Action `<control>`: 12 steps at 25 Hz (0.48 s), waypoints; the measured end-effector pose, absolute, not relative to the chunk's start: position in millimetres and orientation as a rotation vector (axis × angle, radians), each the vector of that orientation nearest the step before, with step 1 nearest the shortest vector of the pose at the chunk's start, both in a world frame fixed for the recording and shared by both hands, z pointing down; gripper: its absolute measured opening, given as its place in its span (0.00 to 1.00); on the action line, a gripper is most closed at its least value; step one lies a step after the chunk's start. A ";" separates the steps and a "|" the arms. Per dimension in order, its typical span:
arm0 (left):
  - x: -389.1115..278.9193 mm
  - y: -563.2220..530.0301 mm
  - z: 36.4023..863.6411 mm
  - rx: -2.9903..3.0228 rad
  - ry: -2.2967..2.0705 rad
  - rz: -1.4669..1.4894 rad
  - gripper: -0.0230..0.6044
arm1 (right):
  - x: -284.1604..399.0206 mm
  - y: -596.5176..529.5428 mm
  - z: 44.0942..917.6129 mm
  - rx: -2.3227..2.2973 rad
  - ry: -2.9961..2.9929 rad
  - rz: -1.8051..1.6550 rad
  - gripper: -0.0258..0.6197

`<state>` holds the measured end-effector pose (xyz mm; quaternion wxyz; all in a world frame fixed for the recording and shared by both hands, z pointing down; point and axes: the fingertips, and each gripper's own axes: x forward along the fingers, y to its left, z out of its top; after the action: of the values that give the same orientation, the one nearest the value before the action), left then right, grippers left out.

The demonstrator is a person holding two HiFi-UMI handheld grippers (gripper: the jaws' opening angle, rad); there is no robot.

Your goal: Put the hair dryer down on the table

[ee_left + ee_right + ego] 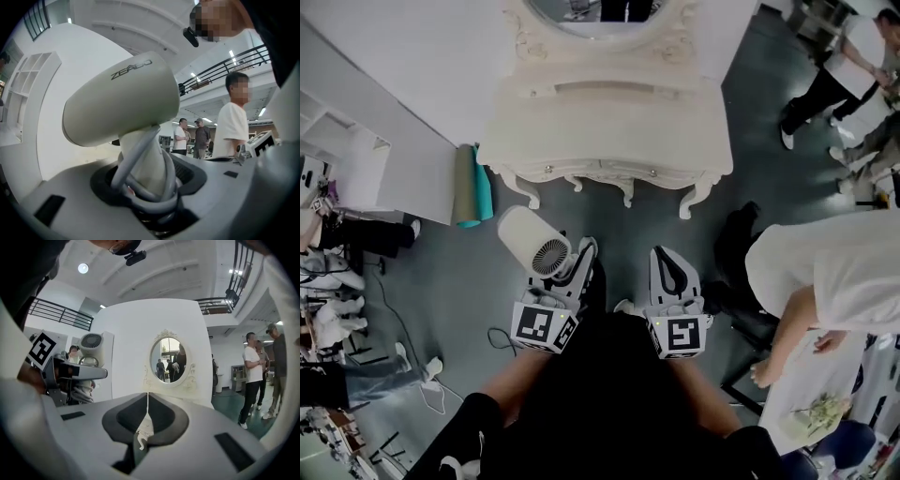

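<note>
1. The hair dryer (534, 246) is off the table, on the near side of the dressing table (581, 131).
2. My left gripper (574, 267) is clamped on its handle, which has the cord (140, 187) wrapped round it.
3. My right gripper (667, 258), just to the right, has its jaws together and holds nothing.
4. The oval mirror (168, 359) stands at the table's far side.

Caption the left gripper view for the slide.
Left gripper clamps a cream hair dryer by its cord-wrapped handle; bystanders stand behind.
</note>
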<state>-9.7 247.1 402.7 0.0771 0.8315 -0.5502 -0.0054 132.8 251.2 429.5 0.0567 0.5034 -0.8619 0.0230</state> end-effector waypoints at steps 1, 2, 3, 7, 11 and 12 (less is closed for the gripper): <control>-9.0 241.0 404.0 2.492 -1.647 -0.018 0.41 | 134.8 246.6 430.0 1.537 -2.609 0.070 0.07; -7.6 234.6 405.6 2.494 -1.644 -0.014 0.41 | 137.4 241.4 431.7 1.548 -2.602 0.077 0.07; -5.7 228.1 407.3 2.498 -1.636 -0.007 0.41 | 140.4 235.3 433.7 1.560 -2.594 0.088 0.07; -0.5 199.4 408.3 2.509 -1.598 -0.004 0.41 | 146.4 201.3 433.7 1.594 -2.572 0.095 0.07; -3.3 168.3 406.2 2.527 -1.579 -0.008 0.41 | 145.1 163.2 431.0 1.636 -2.560 0.111 0.07; -5.0 159.4 405.7 2.532 -1.575 -0.005 0.41 | 144.3 153.4 430.4 1.647 -2.556 0.120 0.07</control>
<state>-5.0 159.4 405.7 0.0798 0.8464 -0.5265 -0.0018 144.3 153.4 430.4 0.0492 0.5405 -0.8390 0.0395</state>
